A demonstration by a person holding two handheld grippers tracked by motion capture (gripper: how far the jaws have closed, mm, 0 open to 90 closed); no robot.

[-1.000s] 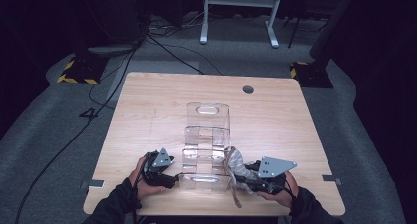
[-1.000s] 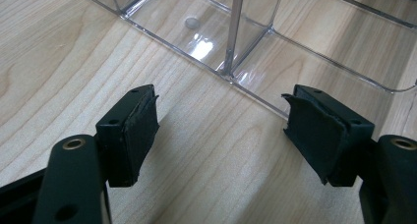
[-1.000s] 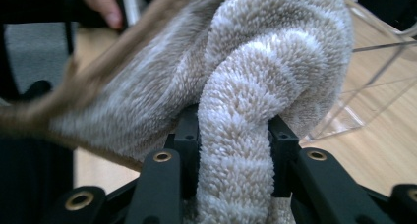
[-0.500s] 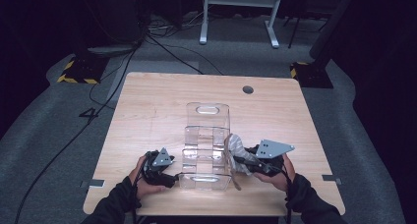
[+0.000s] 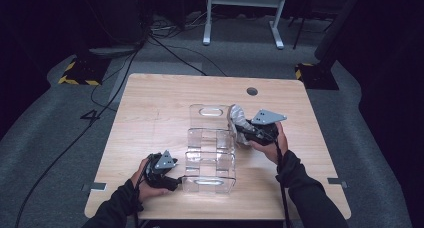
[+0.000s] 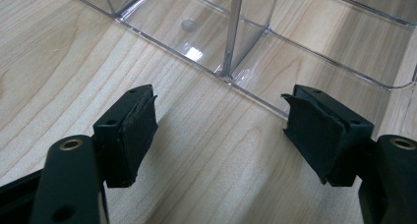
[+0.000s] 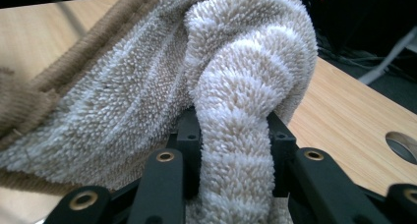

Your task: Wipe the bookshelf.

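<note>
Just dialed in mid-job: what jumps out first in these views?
The fluffy pale towel stands out first, pinched between the jaws of the right gripper beside the far right side of the clear plastic organizer at the middle of the wooden table. Next is the left gripper, jaws wide open with nothing between them, low over the tabletop at the organizer's near left corner.

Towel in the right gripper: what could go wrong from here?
The right gripper pinches just one fold of the towel, and the rest hangs loose, so it might slip free or snag on a wall of the clear organizer. The left gripper sits open beside the organizer without gripping it, so a tug from the towel could slide or tip the light plastic on the table.
</note>
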